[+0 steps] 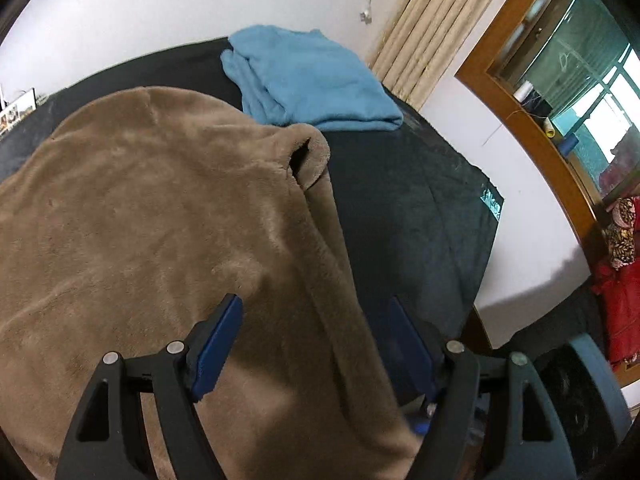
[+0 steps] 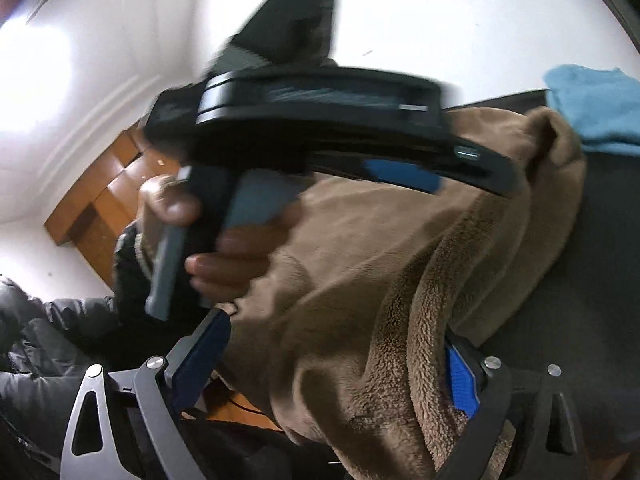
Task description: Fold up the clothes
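A brown fleece garment [image 1: 160, 220] lies spread over the dark bed [image 1: 420, 208]; its right edge runs between my left gripper's [image 1: 316, 320] open blue fingers. In the right wrist view the same brown garment [image 2: 380, 280] bunches between my right gripper's [image 2: 336, 352] wide-open blue fingers, not clamped. The left gripper's body [image 2: 320, 120], held by a hand, hovers blurred over the garment there. A folded blue garment [image 1: 312, 80] lies at the bed's far side and shows in the right wrist view [image 2: 592, 108] too.
A white wall and striped curtain [image 1: 432, 24] stand behind the bed. A wooden-framed window [image 1: 560, 80] is at the right, red clothes [image 1: 620, 300] below it. A person in a dark jacket [image 2: 48, 340] is at the left; wooden cabinet [image 2: 104, 200] behind.
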A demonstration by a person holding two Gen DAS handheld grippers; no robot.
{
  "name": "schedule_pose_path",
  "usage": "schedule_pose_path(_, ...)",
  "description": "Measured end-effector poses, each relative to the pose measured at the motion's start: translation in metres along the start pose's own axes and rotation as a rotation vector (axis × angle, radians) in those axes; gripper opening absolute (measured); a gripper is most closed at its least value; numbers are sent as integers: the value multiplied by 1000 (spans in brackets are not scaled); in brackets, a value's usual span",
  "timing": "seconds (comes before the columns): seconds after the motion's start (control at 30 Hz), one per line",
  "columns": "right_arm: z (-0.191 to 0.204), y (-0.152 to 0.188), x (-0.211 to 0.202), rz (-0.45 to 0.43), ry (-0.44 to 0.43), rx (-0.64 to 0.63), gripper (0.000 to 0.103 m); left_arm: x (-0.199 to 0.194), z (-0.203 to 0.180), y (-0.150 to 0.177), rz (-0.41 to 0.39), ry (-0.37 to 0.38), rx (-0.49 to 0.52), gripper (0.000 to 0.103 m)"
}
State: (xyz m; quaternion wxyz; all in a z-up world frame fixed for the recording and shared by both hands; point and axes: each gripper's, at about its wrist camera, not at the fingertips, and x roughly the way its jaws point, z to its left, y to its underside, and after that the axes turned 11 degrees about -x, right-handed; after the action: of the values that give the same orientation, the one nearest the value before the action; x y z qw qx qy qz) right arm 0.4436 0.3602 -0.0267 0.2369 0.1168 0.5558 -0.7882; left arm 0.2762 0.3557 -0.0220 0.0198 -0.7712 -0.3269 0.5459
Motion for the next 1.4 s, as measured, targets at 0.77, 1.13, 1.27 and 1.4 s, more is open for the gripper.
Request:
schedule_pose_path(0.77, -76, -30, -15, -68, 314, 241, 99, -33, 93, 5, -161, 212, -193, 7)
schedule_pose_path(1.13, -111, -49, 55, 231, 555, 136, 94, -58, 110, 12, -228, 268, -218, 7)
schedule_pose_path(1.27, -102, -55, 81, 313, 582, 40, 58, -59, 111, 13, -228, 275, -217, 7)
schedule_pose_path(1.4, -105, -52, 78, 329, 611, 14, 26, -59, 109, 13, -227, 273, -209, 7)
